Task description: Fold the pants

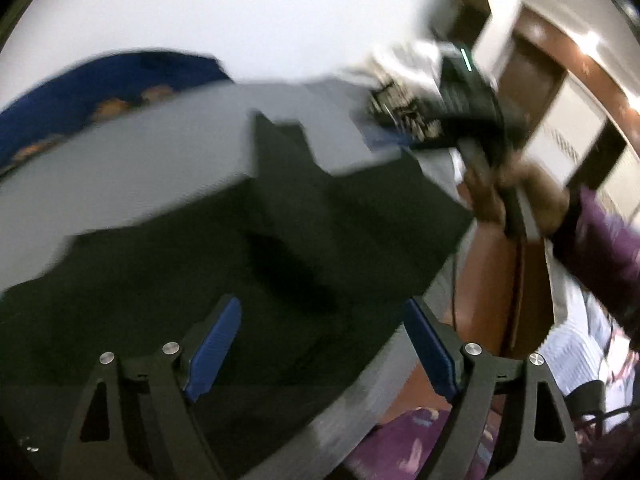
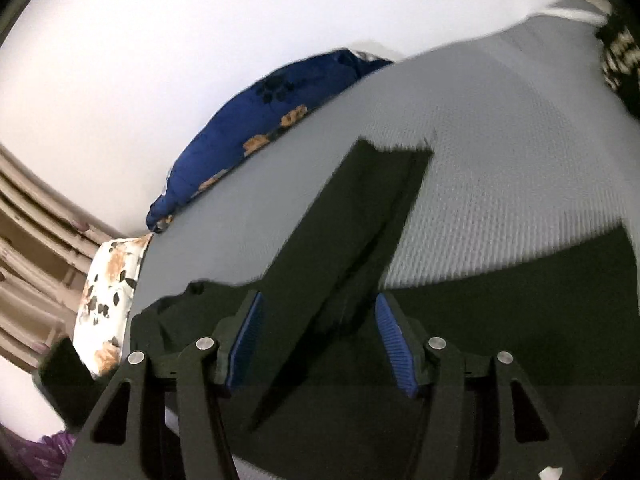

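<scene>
Dark green pants lie spread on a grey bed sheet. My left gripper is open just above the pants near the bed's front edge, holding nothing. The person's hand with the other gripper shows at the upper right of the left wrist view, blurred. In the right wrist view the pants stretch away as a long leg, and more cloth lies at the right. My right gripper is open with its jaws on either side of the leg near its base, not closed on it.
A blue floral pillow lies at the bed's far side, also seen in the left wrist view. A white floral pillow sits at the left corner. The grey sheet extends to the right. Brown wooden furniture stands beyond the bed.
</scene>
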Available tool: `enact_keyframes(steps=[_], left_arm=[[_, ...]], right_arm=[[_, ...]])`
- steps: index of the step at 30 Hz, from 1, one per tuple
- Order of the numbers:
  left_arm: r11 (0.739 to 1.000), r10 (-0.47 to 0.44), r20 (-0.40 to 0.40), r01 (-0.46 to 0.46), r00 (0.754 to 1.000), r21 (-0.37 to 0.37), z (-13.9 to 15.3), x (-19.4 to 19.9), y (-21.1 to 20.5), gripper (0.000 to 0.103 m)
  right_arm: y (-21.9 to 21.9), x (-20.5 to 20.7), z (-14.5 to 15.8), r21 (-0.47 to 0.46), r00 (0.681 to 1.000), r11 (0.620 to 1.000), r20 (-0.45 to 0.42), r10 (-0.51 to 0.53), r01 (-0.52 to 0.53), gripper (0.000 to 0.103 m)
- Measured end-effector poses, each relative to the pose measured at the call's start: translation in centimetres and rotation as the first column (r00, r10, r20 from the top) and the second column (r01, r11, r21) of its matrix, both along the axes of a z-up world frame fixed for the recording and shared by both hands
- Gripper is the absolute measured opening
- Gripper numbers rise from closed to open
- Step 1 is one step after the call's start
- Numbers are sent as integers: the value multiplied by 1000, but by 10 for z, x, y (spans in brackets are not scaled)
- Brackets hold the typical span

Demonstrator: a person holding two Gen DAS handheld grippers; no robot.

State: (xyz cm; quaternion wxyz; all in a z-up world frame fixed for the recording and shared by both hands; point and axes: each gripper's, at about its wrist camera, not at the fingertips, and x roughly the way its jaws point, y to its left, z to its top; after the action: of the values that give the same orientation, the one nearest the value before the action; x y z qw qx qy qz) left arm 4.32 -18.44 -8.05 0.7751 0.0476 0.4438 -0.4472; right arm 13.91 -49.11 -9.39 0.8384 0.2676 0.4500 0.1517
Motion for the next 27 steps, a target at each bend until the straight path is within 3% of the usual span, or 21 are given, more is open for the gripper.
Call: enact_keyframes(steps=[4, 9, 15, 20, 27], left_arm=[[996, 36, -1, -36, 999, 77, -33, 2, -37, 82], [990, 143, -13, -143, 990, 7, -47, 10, -31, 82], [989, 150, 8, -150, 989, -14, -54, 15, -33, 82], [990, 141, 37, -141, 989, -5, -54, 11, -34, 82], [990, 140, 53, -140, 989, 0, -55, 8, -35, 84]], right_arm=[[-11, 33, -5, 6, 1000, 1000, 6, 1, -1, 56], [-11, 67, -18, -65, 999, 997, 10, 30, -30, 56], [-5, 91, -43, -193, 1000, 981, -22, 18, -21, 56], [-3, 96, -63, -181, 999, 983, -49, 19, -28, 55], [3, 90, -53, -152, 994, 985, 57, 90, -81, 42]])
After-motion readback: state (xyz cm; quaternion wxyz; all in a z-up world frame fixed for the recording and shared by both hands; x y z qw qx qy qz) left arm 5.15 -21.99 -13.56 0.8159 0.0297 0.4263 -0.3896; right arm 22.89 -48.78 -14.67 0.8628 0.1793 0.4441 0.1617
